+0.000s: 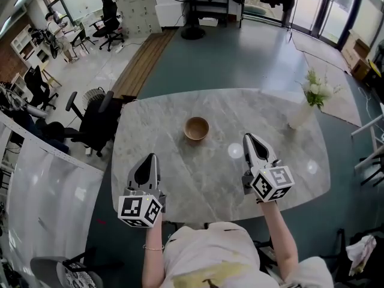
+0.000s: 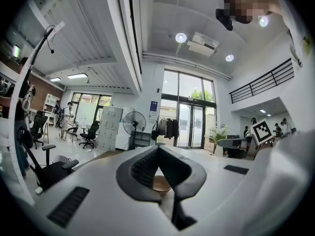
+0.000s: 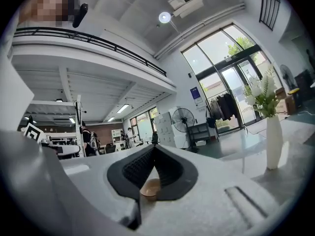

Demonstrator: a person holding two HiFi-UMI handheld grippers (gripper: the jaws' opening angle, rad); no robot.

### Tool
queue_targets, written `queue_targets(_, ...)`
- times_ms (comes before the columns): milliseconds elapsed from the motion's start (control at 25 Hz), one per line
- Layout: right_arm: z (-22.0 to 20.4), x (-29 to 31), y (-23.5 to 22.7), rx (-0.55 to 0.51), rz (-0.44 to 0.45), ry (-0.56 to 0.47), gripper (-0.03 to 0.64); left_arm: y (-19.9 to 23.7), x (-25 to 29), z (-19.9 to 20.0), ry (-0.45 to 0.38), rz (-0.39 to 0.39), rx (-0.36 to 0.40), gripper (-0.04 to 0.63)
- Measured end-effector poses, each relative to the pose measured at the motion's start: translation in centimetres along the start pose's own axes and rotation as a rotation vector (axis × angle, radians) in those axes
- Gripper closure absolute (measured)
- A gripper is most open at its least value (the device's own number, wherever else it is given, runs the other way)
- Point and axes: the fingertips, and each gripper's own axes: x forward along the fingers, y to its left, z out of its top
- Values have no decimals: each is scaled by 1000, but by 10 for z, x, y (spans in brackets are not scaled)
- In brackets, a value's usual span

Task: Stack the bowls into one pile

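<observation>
A round wooden bowl point(image 1: 196, 128) stands upright near the middle of the grey marble table point(image 1: 240, 104); from above I cannot tell whether more bowls are nested in it. My left gripper point(image 1: 151, 157) hovers near the table's front left, jaws shut and empty, a good way short of the bowl. My right gripper point(image 1: 248, 137) is at the front right, also shut with nothing in it. Both point level at the bowl. It shows small behind the closed tips in the left gripper view point(image 2: 161, 183) and the right gripper view point(image 3: 150, 190).
A white vase with flowers point(image 1: 303, 114) stands at the table's far right, also tall in the right gripper view point(image 3: 273, 141). A black office chair point(image 1: 96, 122) sits just off the table's left edge. A standing fan point(image 2: 134, 124) is far behind.
</observation>
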Motion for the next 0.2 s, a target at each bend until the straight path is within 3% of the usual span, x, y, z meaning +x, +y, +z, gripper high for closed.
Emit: queue_targets(200,-1,1,-3,-10,-11,-4,611,5,2,0,2,6,10,595)
